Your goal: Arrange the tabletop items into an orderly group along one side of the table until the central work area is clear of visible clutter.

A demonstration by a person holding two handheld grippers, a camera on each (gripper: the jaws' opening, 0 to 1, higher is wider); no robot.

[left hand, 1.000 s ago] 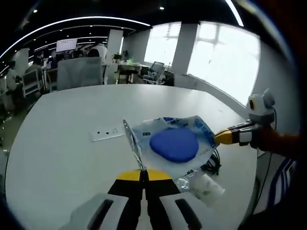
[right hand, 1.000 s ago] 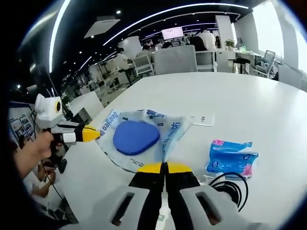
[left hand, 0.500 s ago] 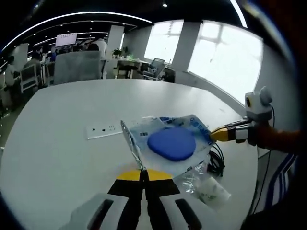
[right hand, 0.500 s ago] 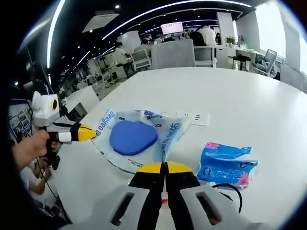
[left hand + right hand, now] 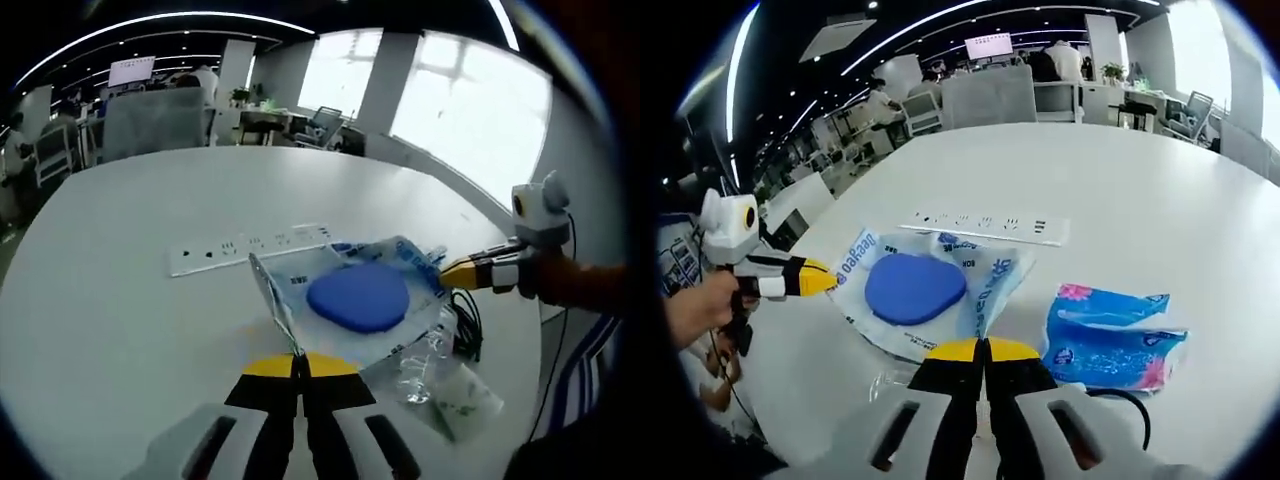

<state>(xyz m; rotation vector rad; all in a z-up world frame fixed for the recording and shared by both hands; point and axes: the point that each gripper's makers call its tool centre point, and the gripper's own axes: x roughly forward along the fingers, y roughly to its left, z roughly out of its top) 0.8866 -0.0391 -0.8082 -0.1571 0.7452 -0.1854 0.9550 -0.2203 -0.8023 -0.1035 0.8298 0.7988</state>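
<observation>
Both cameras have drawn back a little, bringing more of the power strip [image 5: 255, 248] and tissue pack [image 5: 1110, 335] into sight. Left gripper [image 5: 298, 360] and right gripper [image 5: 983, 350] each pinch opposite edges of the clear bag [image 5: 350, 300], holding its blue disc [image 5: 914, 288] stretched between them just above the white table [image 5: 110, 300], long axis running gripper to gripper.

Left gripper [image 5: 298, 352] jaws closed on the near edge of a clear plastic bag [image 5: 352, 305] with a blue oval pad [image 5: 358, 297] inside; the right gripper [image 5: 462, 273] pinches the bag's far edge. White power strip [image 5: 250, 249] lies flat on the white table [image 5: 130, 290] behind the bag. Black cable [image 5: 466, 325] and a crumpled clear wrapper [image 5: 440, 383] sit near the table edge just beside the bag.
</observation>
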